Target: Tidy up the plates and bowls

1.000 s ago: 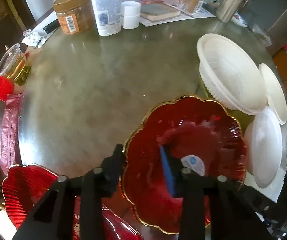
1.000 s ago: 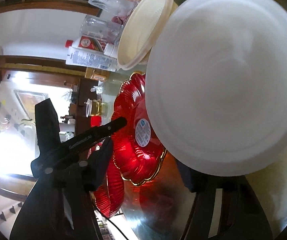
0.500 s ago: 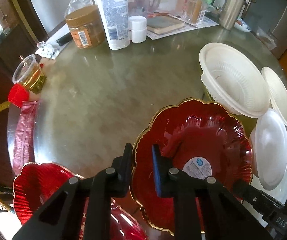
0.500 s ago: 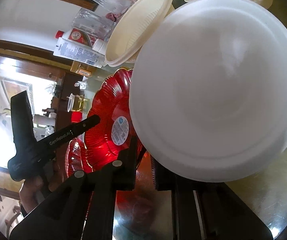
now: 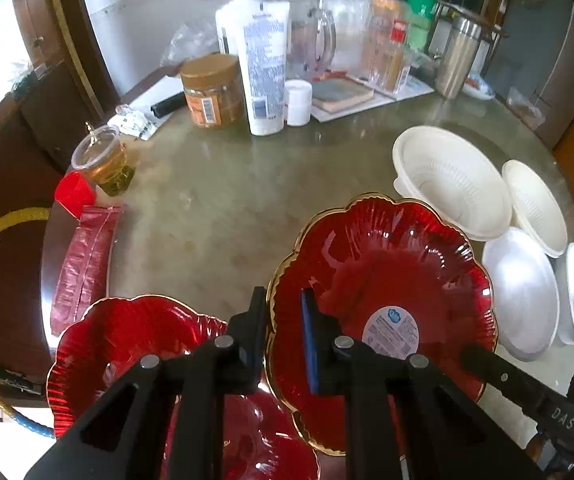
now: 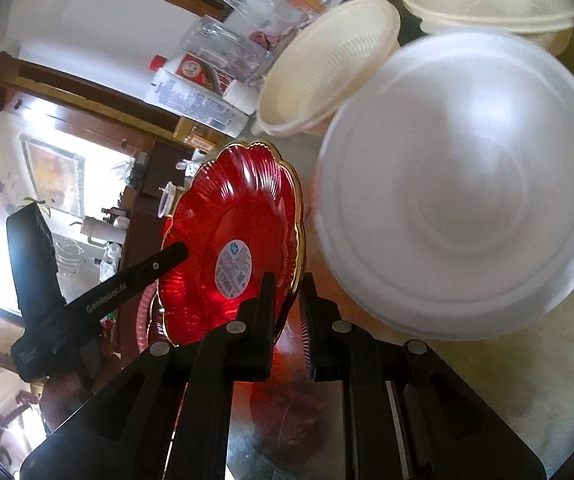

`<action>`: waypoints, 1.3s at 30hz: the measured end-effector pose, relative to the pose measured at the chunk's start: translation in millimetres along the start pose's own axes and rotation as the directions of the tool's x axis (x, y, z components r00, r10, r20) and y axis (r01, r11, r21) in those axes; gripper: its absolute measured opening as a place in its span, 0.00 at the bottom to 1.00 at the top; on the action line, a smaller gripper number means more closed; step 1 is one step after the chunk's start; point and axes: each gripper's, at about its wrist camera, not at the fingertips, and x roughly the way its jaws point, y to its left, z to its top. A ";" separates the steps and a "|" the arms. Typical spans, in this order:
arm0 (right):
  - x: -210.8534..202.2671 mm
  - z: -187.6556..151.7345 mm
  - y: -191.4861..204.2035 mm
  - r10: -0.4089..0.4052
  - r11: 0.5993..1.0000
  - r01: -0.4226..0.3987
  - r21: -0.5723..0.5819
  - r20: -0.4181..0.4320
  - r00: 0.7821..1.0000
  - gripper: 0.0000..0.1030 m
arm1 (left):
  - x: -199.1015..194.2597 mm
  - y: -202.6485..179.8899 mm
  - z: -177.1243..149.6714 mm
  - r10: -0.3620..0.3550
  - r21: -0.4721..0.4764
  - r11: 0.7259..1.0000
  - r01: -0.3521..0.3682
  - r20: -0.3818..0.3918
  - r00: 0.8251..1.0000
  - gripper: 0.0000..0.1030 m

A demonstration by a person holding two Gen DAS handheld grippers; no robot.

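The left gripper (image 5: 283, 334) is clamped on the gold-edged rim of a red scalloped plate (image 5: 383, 276), 1 finger outside, 1 inside. The right gripper (image 6: 287, 312) pinches the same plate's opposite rim, so the plate hangs tilted between both, above the table (image 5: 215, 200). Left of it, another red plate (image 5: 127, 344) lies on the table. To the right sit 2 cream bowls (image 5: 451, 184) and, nearer, white foam bowls (image 5: 519, 296).
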 end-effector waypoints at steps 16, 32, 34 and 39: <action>-20.4 -8.3 29.7 0.030 0.991 -0.018 -0.135 0.088 0.996 0.12 | -49.4 7.2 -25.4 0.003 -0.042 0.999 0.005 0.184 0.983 0.14; -10.2 -20.2 74.6 0.007 0.954 0.016 -0.298 0.074 0.997 0.12 | -74.6 41.2 -69.4 0.041 -0.137 0.991 -0.007 0.252 0.967 0.12; -9.1 -23.0 80.5 0.006 0.949 0.016 -0.315 0.069 0.998 0.12 | -77.2 46.3 -74.1 0.042 -0.153 0.988 -0.002 0.258 0.965 0.12; -2.9 -29.5 95.1 -0.003 0.936 0.021 -0.352 0.053 0.999 0.12 | -87.2 59.4 -87.6 0.044 -0.188 0.982 0.008 0.271 0.961 0.12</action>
